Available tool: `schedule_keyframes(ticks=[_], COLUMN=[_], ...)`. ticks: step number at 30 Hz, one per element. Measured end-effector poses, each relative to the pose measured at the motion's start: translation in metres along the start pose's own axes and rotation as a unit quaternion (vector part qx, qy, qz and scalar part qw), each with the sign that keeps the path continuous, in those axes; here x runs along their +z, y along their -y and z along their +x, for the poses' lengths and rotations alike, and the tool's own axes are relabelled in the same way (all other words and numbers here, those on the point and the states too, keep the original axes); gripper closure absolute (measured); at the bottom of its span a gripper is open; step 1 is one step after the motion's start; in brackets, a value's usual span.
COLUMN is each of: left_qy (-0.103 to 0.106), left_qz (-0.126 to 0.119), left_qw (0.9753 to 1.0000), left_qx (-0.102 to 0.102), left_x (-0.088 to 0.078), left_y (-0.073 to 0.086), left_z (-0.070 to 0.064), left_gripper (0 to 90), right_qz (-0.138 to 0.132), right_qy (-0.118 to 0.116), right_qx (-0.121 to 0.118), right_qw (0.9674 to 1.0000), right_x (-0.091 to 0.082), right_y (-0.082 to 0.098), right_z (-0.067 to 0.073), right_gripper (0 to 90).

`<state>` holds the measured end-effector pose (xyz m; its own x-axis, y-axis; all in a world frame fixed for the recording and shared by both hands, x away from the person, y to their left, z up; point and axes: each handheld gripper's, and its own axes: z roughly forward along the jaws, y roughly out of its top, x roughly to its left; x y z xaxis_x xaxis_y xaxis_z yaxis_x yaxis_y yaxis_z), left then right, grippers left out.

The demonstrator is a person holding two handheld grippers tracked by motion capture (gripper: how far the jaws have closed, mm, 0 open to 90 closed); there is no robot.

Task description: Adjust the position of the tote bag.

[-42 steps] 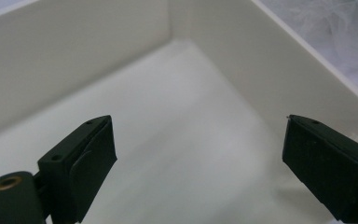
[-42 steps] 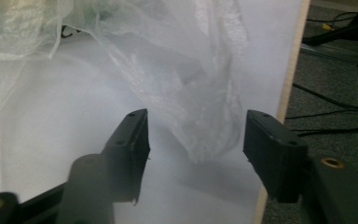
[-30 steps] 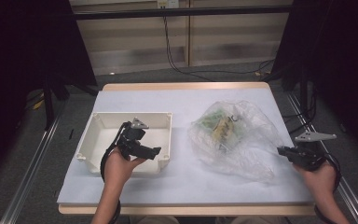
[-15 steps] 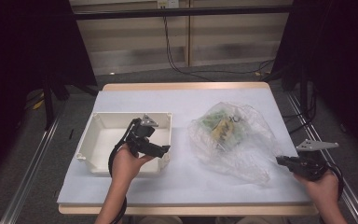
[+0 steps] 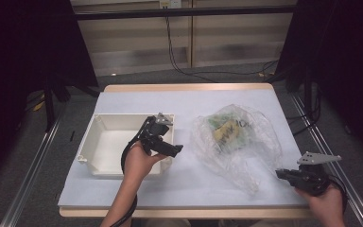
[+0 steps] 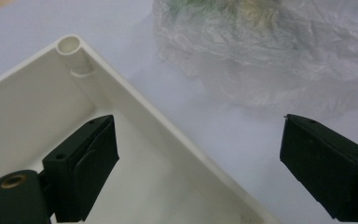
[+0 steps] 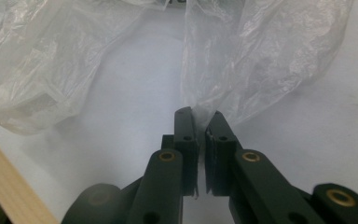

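A crumpled clear plastic bag (image 5: 250,151) lies on the right half of the table with green and yellow packets (image 5: 227,130) inside. My right gripper (image 5: 280,174) is at the near right corner, shut on a thin fold of the bag (image 7: 261,56); in the right gripper view the film runs down between the tips of that gripper (image 7: 200,116). A white tray (image 5: 94,132) sits on the left. My left gripper (image 5: 177,149) hovers over the tray's right edge, jaws wide open with nothing between them. In the left gripper view the left gripper (image 6: 196,140) straddles the tray wall (image 6: 135,107), the bag (image 6: 270,51) beyond.
The table (image 5: 170,101) has a pale cover and a wooden edge (image 7: 9,186) close to my right gripper. Metal rails run along both sides of the table. Cables hang at the back.
My left gripper has moved right across the tray toward the bag. My right gripper has drawn back toward the near edge, still closed on the bag, stretching its corner.
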<state>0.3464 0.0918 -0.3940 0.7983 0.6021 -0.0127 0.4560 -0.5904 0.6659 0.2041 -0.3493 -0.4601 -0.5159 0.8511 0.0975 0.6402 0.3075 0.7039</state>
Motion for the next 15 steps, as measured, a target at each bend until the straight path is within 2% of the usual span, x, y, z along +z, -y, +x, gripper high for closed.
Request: schedule_keyframes(ticks=[2,9,11,12,15], left_qy=[0.003,0.016,0.019,0.026,0.026], left_qz=[0.001,-0.001,0.001,0.003,0.001], left_qw=[1.0,0.9998,0.9997,0.9995,0.9993], left_qx=[0.004,0.012,0.018,0.019,0.026], left_x=[0.002,0.009,0.012,0.013,0.017], left_y=[-0.003,-0.014,-0.016,-0.017,-0.02], left_z=[-0.002,-0.009,-0.01,-0.011,-0.015], left_gripper=[11.2,11.1,11.1,11.2,11.2], right_qz=[-0.001,-0.001,0.0,0.001,0.004], right_qy=[-0.009,-0.016,-0.021,-0.024,-0.03], right_qx=[0.006,0.01,0.009,0.011,0.005], right_qw=[0.9999,0.9998,0.9997,0.9997,0.9995], right_x=[-0.001,0.0,0.001,0.002,0.003], right_y=[0.002,0.006,0.006,0.006,0.006], right_z=[0.003,0.013,0.016,0.018,0.022], right_gripper=[85.1,84.7,84.6,84.5,84.4])
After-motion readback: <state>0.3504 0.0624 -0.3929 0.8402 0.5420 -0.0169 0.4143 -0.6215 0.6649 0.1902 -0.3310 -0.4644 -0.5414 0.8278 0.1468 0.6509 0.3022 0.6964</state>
